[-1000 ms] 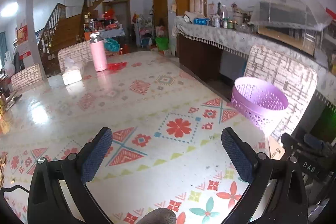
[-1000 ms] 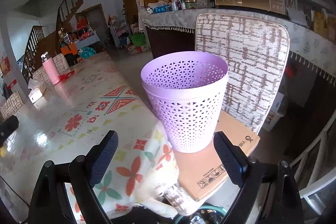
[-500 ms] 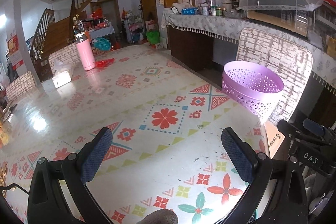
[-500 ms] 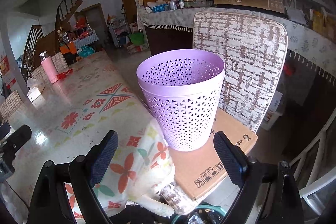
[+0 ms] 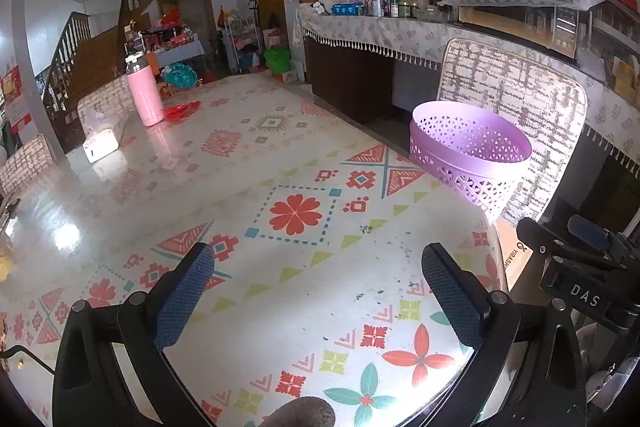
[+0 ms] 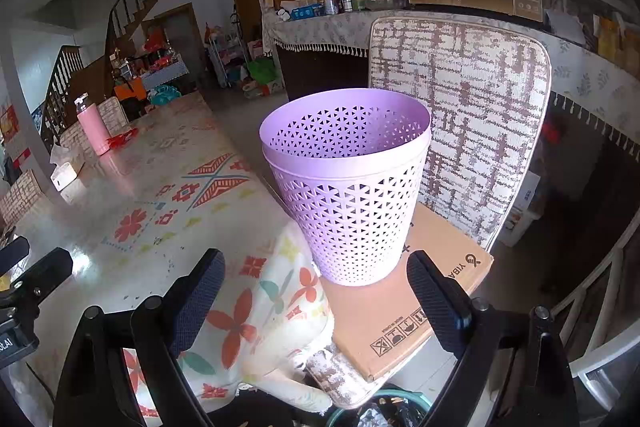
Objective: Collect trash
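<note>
Both grippers spread wide, nothing held. Left gripper (image 5: 318,269) over table (image 5: 248,155); right gripper (image 6: 316,273) faces lilac bin (image 6: 346,187) dead ahead on cardboard box (image 6: 404,311). Risk: light bin tips off box if nudged; crumbs ahead of left gripper too small to pinch.

**Gloss, Plastic, Card and Weave**

The tablecloth (image 5: 280,155) is glossy and smooth, mirroring window light. The purple basket (image 6: 352,187) looks like matt perforated plastic. Beneath it sits a box (image 6: 400,311) of plain brown cardboard. The chair (image 6: 460,107) has a coarse woven cloth cover. The pink bottle (image 5: 144,95) has a smooth satin finish.
</note>
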